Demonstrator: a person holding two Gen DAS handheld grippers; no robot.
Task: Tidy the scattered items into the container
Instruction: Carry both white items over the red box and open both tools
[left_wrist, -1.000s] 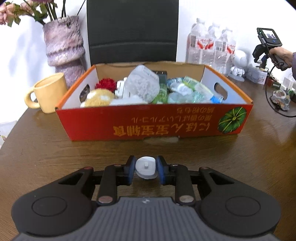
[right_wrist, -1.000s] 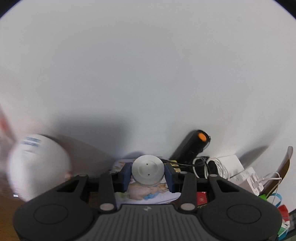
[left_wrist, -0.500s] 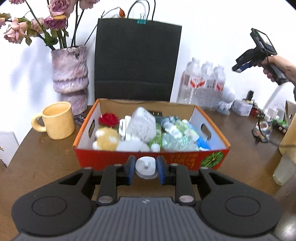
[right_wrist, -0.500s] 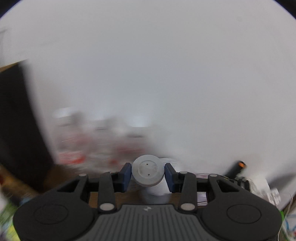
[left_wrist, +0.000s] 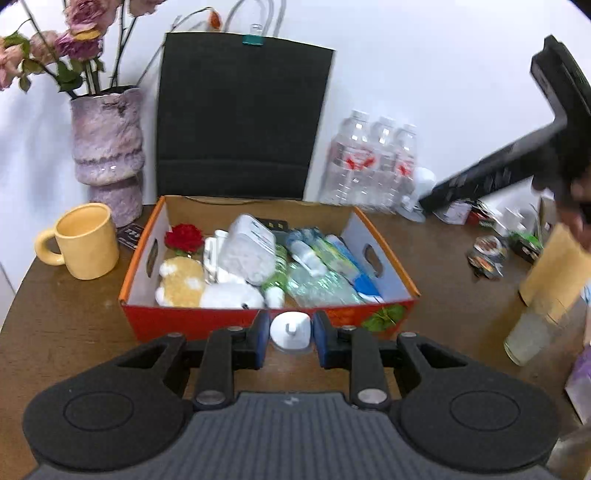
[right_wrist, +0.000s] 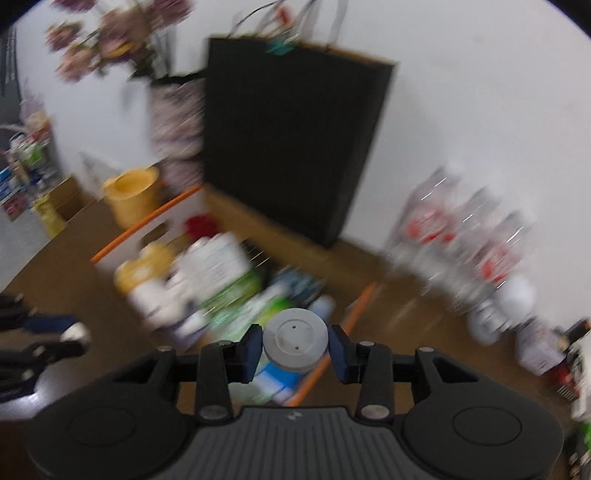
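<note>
Desk: brown wood (left_wrist: 66, 325), matt, backed by a white wall, a black bag (left_wrist: 240, 118) and a rough pink vase (left_wrist: 107, 147).
Box: your container is an orange cardboard box (left_wrist: 236, 320) with cut-out handles, thin-walled, sitting mid-desk and already crowded with a plush toy (left_wrist: 181, 280), bottles and packets.
Left tool: your left tool (left_wrist: 289, 332) sits just short of the box's near wall, jaws narrowed onto a small white plug (left_wrist: 290, 330); both blue pads appear to touch its sides.
Plug: hard, smooth, rounded plastic; light and stiff, probably a bit slick, so hold it across the flat sides as you do now.
Right tool: your right tool (right_wrist: 294, 347) hangs over the box's right rim, jaws drawn in on a grey disc (right_wrist: 295, 345). That view is badly smeared, so details beyond the disc are unclear.
Disc: round, matt, rigid, with two small holes in its face; light, and gripped across its edge it could pivot, so keep it level.
Contents: soft plush and crinkly film give under load; set things on top gently.
Nearby: yellow mug (left_wrist: 86, 240), glazed; clear water bottles (left_wrist: 373, 166) behind the box.
</note>
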